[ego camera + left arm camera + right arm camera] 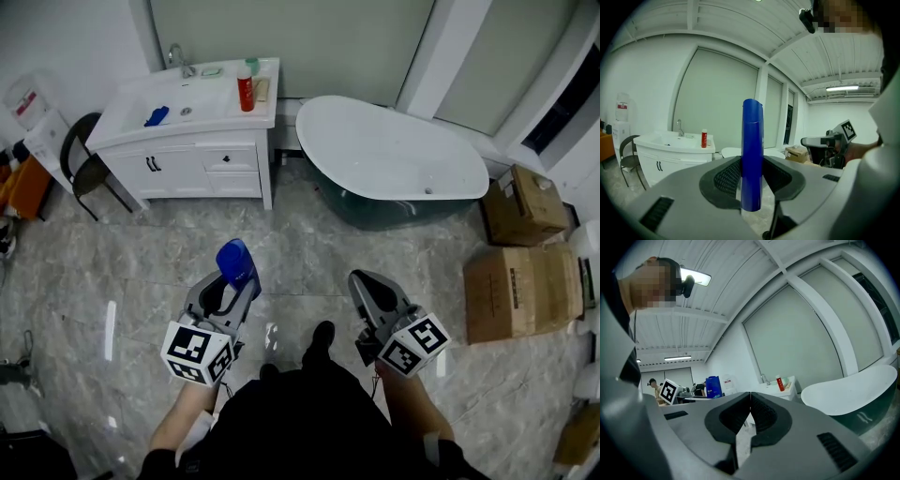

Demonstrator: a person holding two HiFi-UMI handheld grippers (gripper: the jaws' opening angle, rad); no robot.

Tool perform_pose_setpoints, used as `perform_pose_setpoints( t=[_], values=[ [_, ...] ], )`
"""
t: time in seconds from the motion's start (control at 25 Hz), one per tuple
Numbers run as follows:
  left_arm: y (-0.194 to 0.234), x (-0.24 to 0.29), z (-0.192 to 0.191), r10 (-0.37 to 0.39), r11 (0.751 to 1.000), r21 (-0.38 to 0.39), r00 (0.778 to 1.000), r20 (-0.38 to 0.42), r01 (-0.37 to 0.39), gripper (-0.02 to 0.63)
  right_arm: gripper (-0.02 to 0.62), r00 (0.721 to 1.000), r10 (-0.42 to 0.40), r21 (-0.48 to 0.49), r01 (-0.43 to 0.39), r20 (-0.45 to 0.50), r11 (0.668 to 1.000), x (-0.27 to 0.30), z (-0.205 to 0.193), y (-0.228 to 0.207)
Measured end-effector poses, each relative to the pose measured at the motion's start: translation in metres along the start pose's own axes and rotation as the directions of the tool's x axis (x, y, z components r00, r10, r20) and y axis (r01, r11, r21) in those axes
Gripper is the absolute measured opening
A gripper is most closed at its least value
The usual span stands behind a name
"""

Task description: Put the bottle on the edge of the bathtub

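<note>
Two handheld grippers are in the head view: one left gripper (228, 292) and one right gripper (370, 289). There are two marker cubes, a left marker cube (197, 352) and a right marker cube (413, 344).

There are two bottles: one blue bottle (236, 262) and one red bottle (245, 91).

The room has one white bathtub (394, 150) and one white vanity (197, 155), which has one faucet (178, 58). One small blue object (156, 116) lies on the vanity. The other small items there are too small to count.

One black chair (82, 159) stands at the left.

Two cardboard boxes sit at the right: an upper box (523, 204) and a lower box (521, 291).
</note>
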State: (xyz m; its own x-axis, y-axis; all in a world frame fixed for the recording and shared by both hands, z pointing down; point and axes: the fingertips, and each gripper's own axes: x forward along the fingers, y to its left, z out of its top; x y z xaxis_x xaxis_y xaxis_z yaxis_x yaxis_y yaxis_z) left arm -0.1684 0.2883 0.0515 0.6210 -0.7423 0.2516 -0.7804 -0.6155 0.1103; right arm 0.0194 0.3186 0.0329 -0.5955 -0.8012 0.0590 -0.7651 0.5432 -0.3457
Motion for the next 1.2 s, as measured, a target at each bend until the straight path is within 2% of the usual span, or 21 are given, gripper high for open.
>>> perform_pose_setpoints(
  t=[0.32,0.48,0.64,0.92,1.2],
  values=[
    [-0.021,0.103,0.044,0.004,1.000,0.013,1.000,0.022,-0.005,0.155,0.028,1.000,0.014,0.003,-0.014,0.010,1.000,0.008,0.040,-0.113],
    [-0.020,0.143,0.057,0.021,1.000,0.013,1.000,0.016,-0.021,0.155,0.028,0.998,0.052,0.013,-0.052,-0.019,0.999,0.019,0.049,-0.140],
    [-0.014,0.176,0.056,0.026,1.000,-0.010,1.000,0.005,-0.026,0.155,0.028,0.998,0.043,0.037,-0.041,-0.055,0.998,0.027,0.046,-0.172],
    [0.019,0.230,0.050,0.009,0.999,-0.051,1.000,-0.022,-0.010,0.155,0.028,0.997,0.000,0.093,0.007,-0.072,0.996,0.065,0.045,-0.219],
    [0.075,0.291,0.088,-0.032,0.999,-0.016,0.999,0.008,0.033,0.155,0.028,0.999,-0.016,0.069,0.019,-0.050,0.997,0.141,0.082,-0.255]
  ],
)
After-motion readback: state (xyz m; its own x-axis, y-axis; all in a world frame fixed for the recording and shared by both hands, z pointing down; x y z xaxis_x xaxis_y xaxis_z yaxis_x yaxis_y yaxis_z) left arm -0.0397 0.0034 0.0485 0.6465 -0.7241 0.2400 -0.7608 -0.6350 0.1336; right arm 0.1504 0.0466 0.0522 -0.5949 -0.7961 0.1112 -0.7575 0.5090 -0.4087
